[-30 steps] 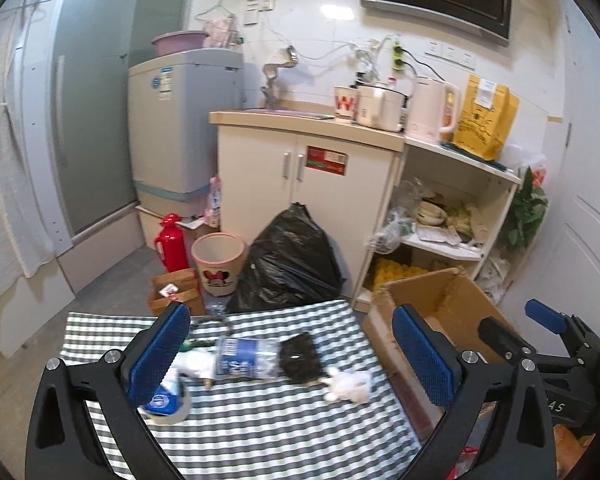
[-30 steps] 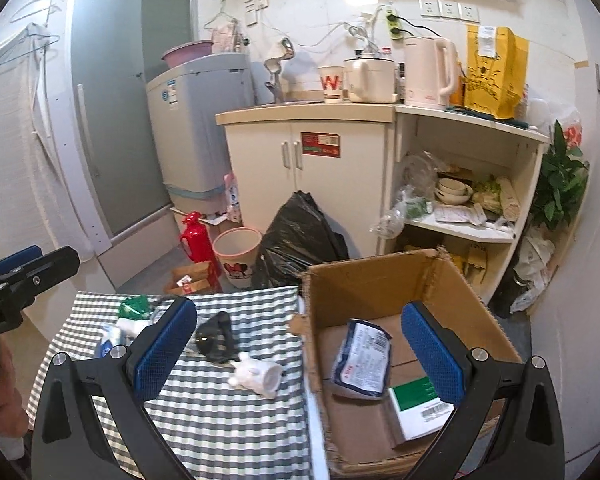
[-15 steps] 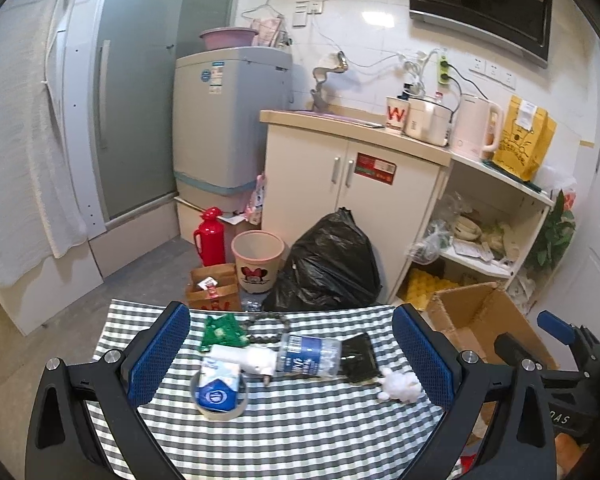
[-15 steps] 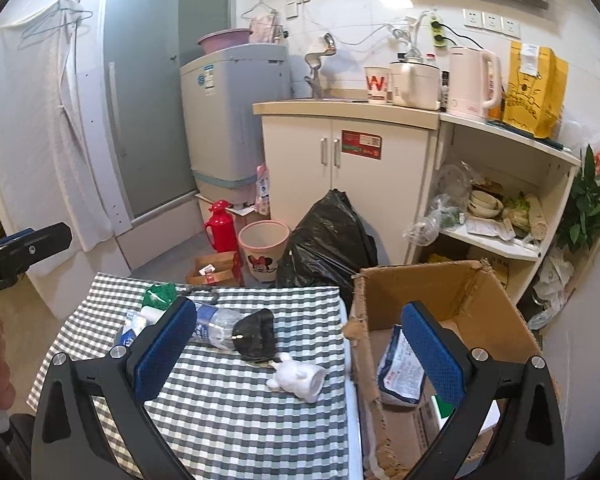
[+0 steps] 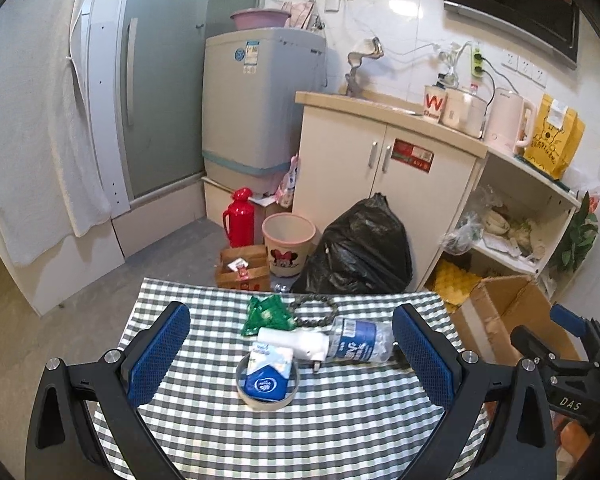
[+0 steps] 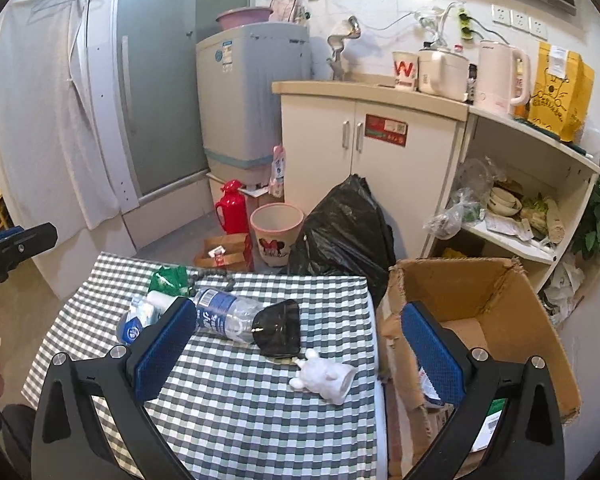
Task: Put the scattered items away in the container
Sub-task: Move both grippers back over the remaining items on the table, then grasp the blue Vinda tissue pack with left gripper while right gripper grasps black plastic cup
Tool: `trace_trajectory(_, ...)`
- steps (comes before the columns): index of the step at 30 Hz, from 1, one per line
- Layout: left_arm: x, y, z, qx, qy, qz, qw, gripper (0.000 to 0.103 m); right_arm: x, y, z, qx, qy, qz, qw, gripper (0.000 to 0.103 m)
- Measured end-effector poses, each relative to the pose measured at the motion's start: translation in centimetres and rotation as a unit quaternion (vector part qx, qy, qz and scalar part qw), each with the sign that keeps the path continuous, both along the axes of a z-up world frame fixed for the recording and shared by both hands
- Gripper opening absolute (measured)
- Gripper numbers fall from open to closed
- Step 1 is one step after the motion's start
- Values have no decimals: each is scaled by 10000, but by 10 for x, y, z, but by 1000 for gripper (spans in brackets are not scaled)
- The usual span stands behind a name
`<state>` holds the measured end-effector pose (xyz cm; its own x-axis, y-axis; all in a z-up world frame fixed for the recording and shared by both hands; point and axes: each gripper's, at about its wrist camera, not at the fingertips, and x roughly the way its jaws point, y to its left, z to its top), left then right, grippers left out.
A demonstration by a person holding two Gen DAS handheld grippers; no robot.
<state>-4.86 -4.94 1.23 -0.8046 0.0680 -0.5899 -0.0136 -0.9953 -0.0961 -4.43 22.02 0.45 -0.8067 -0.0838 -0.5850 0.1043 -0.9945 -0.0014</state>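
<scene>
A small kitchen with white tiled walls surrounds the scene: a grey top-loading washing machine (image 5: 260,108), a cream two-door cabinet (image 6: 372,160) and a full black rubbish bag (image 5: 360,248) stand behind a table covered in a green-and-white checked cloth (image 5: 300,432). Just beside the table's right edge sits the open brown cardboard box (image 6: 480,304); a gripper finger hides most of what lies in it.

On the cloth, a clear plastic bottle with a blue label (image 6: 224,316) lies on its side, its end touching a black pouch (image 6: 280,332). A white cylindrical tube (image 5: 292,340) lies against the bottle's other end. Nearer the camera in the left wrist view, a blue-and-white packet (image 5: 269,376) rests in a roll of tape (image 5: 296,390). A green foil sachet (image 5: 266,314) and a dark bead bracelet (image 5: 316,312) lie toward the far edge, and a small white figurine (image 6: 326,376) lies near the box side.

The left gripper (image 5: 288,356) hangs above the table with fingers spread wide, holding nothing. The right gripper (image 6: 296,352) is likewise spread and empty.
</scene>
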Motion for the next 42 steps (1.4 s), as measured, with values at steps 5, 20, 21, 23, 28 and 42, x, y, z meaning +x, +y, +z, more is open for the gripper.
trace_trajectory(5,-7,-2,-17,-69,-136,-74,9999,103,-9,-6,-11,37,-137,100,9998,103)
trace_trajectory(20,-41,-6,-76,-224,-659,-175,9974,103,-44,-8,-52,-151,-677,204,9974,103)
trace_trajectory(21,-43,-6,-78,-243,-692,-170,9972,103,-46,-9,-55,-146,-689,214,9973,103)
trace_trajectory(23,-48,-7,-87,-278,-788,-147,9964,103,-49,-10,-60,-142,-707,234,9971,103)
trace_trajectory(28,-59,-7,-105,-321,-973,-202,9945,103,-58,-14,-73,-134,-737,327,9967,100)
trace_trajectory(42,-93,-9,-147,-455,-1370,-371,9888,92,-91,-25,-111,-76,-1121,540,9922,86)
